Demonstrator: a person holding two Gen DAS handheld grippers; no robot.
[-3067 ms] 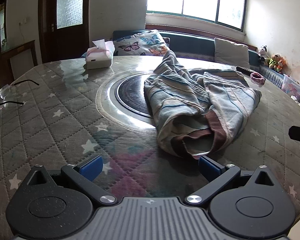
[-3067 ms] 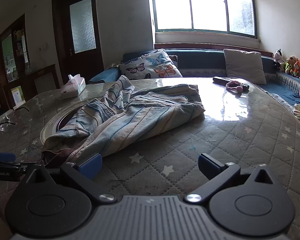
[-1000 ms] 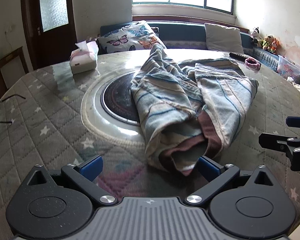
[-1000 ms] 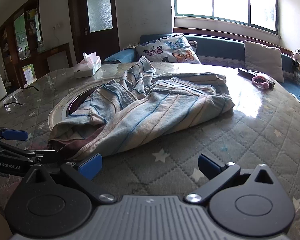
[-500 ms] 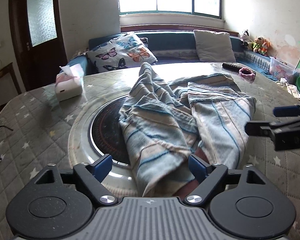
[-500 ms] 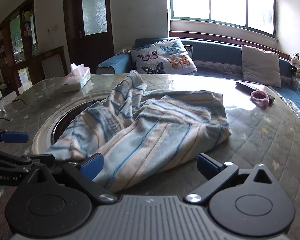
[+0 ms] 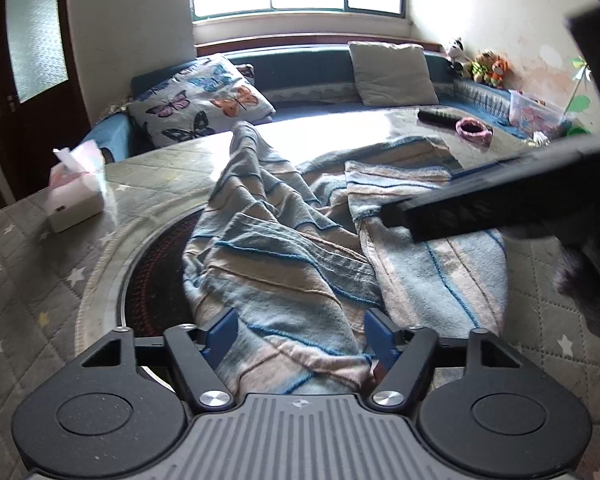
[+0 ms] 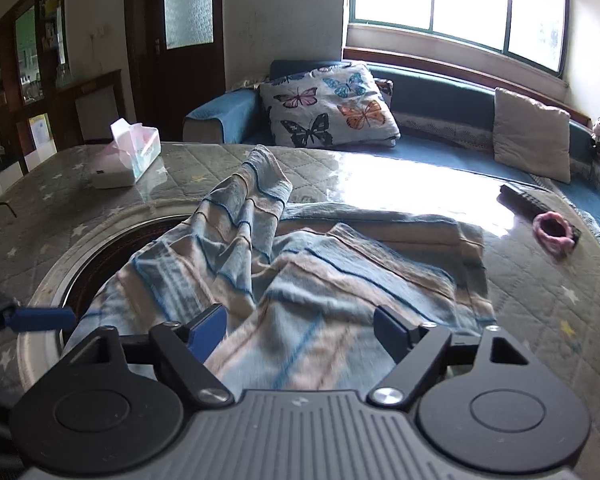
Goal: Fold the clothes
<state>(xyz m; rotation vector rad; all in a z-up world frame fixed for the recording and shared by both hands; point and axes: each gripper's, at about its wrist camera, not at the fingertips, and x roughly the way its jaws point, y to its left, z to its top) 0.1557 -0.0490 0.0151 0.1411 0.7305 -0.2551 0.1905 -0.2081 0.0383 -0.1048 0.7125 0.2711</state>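
A: Risk on the left tool (image 7: 300, 334)? Spread wide, nothing clamped, straddling the near hem of the striped garment (image 7: 284, 264) at lower centre of its frame. Could bite several bunched layers at once and drag the whole heap rather than one edge.

B: Agreed. Could also snag cloth over the round inset (image 7: 156, 264) at lower left, where the bench (image 7: 28, 280) dips. Tissue box (image 7: 74, 196) at far left, well apart, no hazard.

A: And the right tool (image 8: 300, 330)?

B: Also parted, gripping nothing, over the garment's blurred near edge at lower centre. Crosses the upper right of the left view as a dark bar, so possibly a collision between the two. Pink ring (image 8: 552, 232) at far right, clear of the cloth.
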